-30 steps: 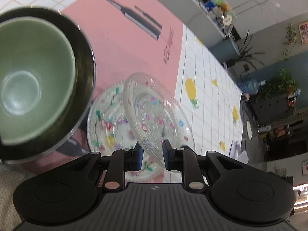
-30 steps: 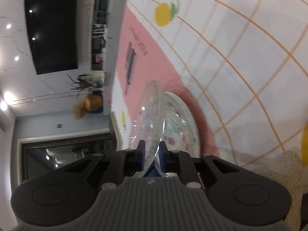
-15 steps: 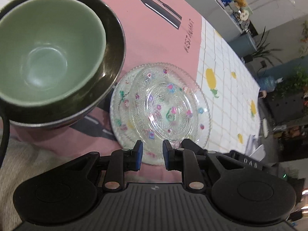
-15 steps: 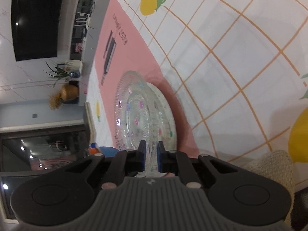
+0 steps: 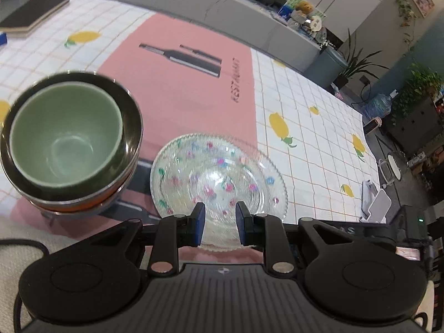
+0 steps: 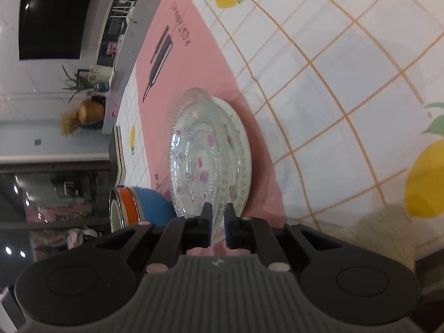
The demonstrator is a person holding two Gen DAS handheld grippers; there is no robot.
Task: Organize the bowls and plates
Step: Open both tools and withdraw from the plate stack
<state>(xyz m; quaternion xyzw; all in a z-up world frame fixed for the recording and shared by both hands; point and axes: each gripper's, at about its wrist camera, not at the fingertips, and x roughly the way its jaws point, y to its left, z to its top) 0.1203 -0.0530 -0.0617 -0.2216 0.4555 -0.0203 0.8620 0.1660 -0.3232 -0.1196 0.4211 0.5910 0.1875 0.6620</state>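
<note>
Two clear glass plates with coloured flower dots (image 5: 219,177) lie stacked on the pink mat. A green bowl (image 5: 65,136) sits nested in a stack of a dark steel bowl, an orange bowl and a blue bowl (image 5: 75,202) at the left. My left gripper (image 5: 217,222) is open and empty, just above the plates' near rim. My right gripper (image 6: 217,229) is shut on the near rim of the top glass plate (image 6: 205,155), which lies almost flat on the lower one. The bowl stack (image 6: 133,208) shows at its left.
A pink mat (image 5: 188,83) with a printed bottle lies on a white checked tablecloth with lemons (image 5: 313,144). A dark board (image 5: 33,14) lies at the far left corner. A beige knit cloth (image 6: 385,230) lies at the table's near edge.
The top glass plate went from tilted up on edge to lying almost flat on the lower plate. My left gripper let it go and pulled back and up, now level.
</note>
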